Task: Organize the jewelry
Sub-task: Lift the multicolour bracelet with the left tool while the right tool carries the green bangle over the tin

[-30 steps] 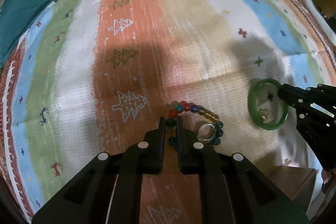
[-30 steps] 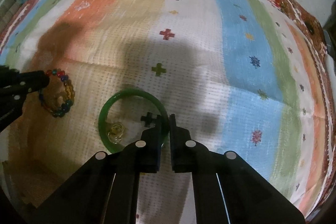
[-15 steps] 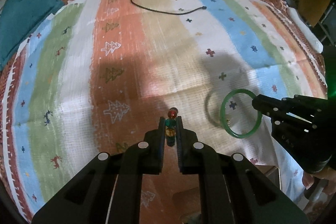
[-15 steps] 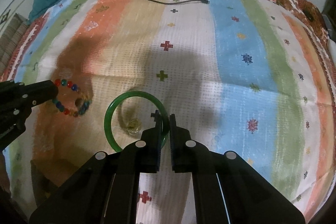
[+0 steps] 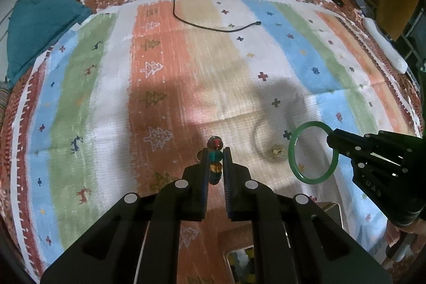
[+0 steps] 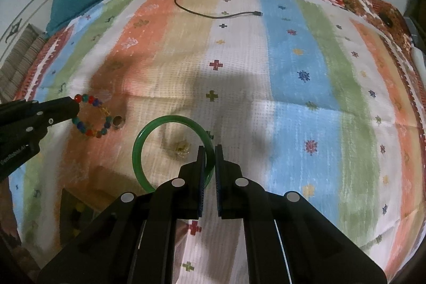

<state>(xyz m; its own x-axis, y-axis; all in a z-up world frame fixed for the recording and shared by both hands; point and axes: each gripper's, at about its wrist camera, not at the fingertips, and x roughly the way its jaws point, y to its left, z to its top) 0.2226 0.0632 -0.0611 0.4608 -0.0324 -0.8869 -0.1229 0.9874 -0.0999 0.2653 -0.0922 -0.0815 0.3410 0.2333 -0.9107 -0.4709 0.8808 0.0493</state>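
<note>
**Both bracelets lifted, box next**

My left gripper point(image 5: 215, 155) is clamped on the beaded bracelet point(image 6: 91, 119), hanging clear of the striped cloth point(image 6: 293, 57). A ring point(image 6: 118, 121) and gold earrings point(image 6: 182, 148) lie unsorted. My right gripper point(image 6: 210, 153) pinches the green bangle point(image 6: 149, 129). Nothing boxed from this pair yet.

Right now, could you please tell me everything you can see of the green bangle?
The green bangle is a smooth, glossy, closed ring, jade-like in look and plain all round. The right gripper is shut on its rim, holding it clear of the striped cloth, tilted. A small gold piece lies on the cloth seen through it.
</note>
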